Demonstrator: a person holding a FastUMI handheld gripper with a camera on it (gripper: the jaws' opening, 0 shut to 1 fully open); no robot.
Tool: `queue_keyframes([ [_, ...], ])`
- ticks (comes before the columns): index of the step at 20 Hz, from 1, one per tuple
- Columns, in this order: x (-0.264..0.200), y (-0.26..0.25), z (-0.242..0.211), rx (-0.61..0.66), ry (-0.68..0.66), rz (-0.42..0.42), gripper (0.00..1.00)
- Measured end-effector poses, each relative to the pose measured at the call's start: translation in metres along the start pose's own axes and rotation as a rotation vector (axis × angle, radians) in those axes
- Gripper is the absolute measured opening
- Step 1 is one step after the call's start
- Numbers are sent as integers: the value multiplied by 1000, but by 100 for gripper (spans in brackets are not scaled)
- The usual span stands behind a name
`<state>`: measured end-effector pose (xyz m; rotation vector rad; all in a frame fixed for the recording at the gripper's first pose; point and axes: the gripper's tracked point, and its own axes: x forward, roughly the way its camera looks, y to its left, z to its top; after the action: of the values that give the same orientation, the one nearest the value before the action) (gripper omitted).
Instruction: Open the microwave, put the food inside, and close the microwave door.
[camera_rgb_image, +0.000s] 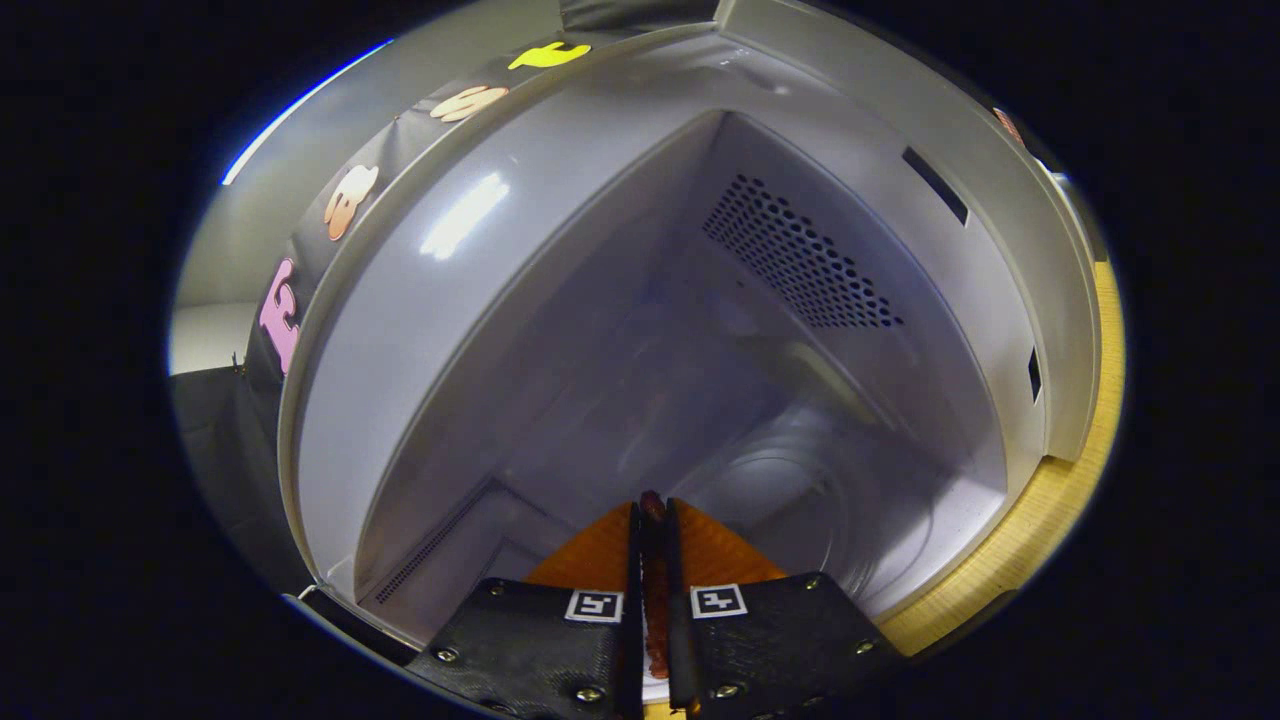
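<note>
The microwave (1000, 170) stands open, and I look straight into its pale grey cavity (560, 330). A round glass turntable (800, 490) lies on the cavity floor, just beyond the fingers and a little to their right. My gripper (651, 512) is at the cavity mouth with its tips reaching over the floor. Its fingers are shut on a thin reddish-brown strip of food (655, 620), whose end pokes out just past the fingertips. The door is out of sight.
A patch of perforated vent holes (800, 260) marks one inner wall. Two dark latch slots (935, 185) sit in the front frame. The microwave rests on a light wooden table (1040, 520). The booth's black cloth wall (220, 430) hangs beside the microwave.
</note>
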<state>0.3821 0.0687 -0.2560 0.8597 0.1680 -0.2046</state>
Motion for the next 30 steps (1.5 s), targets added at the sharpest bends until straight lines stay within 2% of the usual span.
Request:
queue_keyframes([
  [2,4,0,2,24,-5,-3,13],
  [3,5,0,1,22,-3,2,21],
  [5,3,-6,-1,-23,0,-7,24],
  [8,-1,-12,7,-95,5,-35,54],
  [14,-33,-4,-14,-168,112,9,58],
  [16,-49,-2,-24,-212,158,29,66],
  [18,-70,7,-29,-280,189,74,66],
  [19,-81,12,-31,-326,196,100,69],
  [20,-93,17,-30,-370,204,127,89],
  [22,-122,30,-31,-448,226,186,95],
  [26,-194,65,-20,-599,212,323,96],
  [30,-270,115,-12,-617,170,479,97],
])
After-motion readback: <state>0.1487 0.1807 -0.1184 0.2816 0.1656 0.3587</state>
